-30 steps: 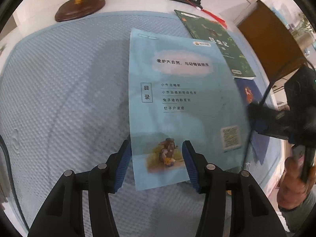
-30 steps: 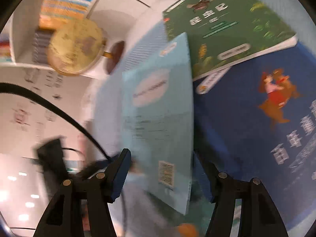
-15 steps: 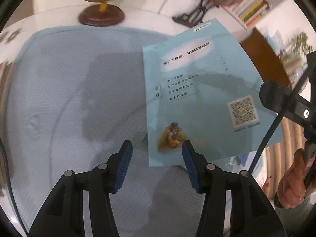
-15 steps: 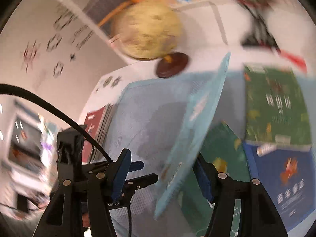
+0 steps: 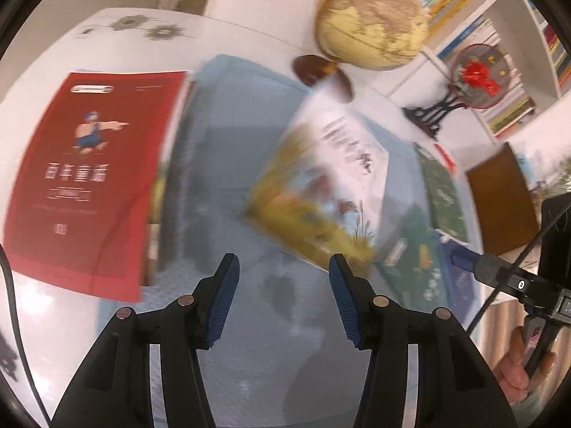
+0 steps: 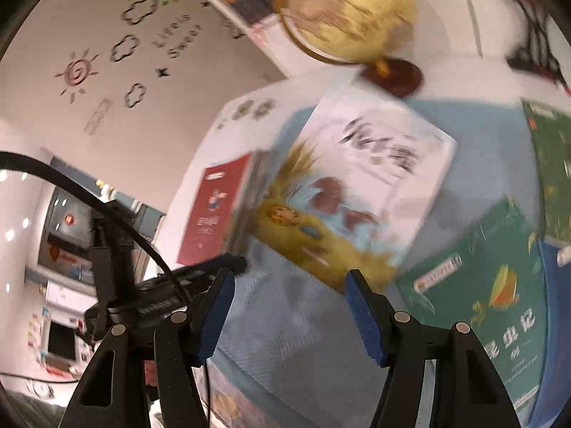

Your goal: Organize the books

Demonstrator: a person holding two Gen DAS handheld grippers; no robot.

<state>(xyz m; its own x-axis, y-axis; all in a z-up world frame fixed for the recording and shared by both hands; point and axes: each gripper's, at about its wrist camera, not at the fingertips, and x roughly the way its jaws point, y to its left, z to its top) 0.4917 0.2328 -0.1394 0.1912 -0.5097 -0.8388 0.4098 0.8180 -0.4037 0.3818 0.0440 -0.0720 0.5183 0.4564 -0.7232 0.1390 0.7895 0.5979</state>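
A thin book with a white and yellow picture cover [image 5: 321, 185] [image 6: 349, 192] hangs tilted and blurred over the blue mat [image 5: 228, 164], cover facing up. Its lower corner lies close to the right fingertip of each gripper; whether it touches cannot be told. My left gripper [image 5: 283, 267] stands half open with only mat between its blue pads. My right gripper [image 6: 289, 278] is likewise half open and holds nothing. To the left a red-covered book [image 5: 82, 178] [image 6: 214, 210] tops a stack. In the left wrist view the other gripper's fingers [image 5: 496, 273] reach in from the right.
Green books [image 5: 442, 192] [image 6: 492, 285] and a dark blue one [image 6: 553, 303] lie at the mat's right side. A globe [image 5: 371, 21] [image 6: 342, 10] and a red ornament on a black stand [image 5: 474, 75] stand behind. A hand [image 5: 517, 367] holds the right gripper.
The book lay back cover up on the mat, rose onto its edge, and has turned over to show its front. Both views have swung left toward the red stack.
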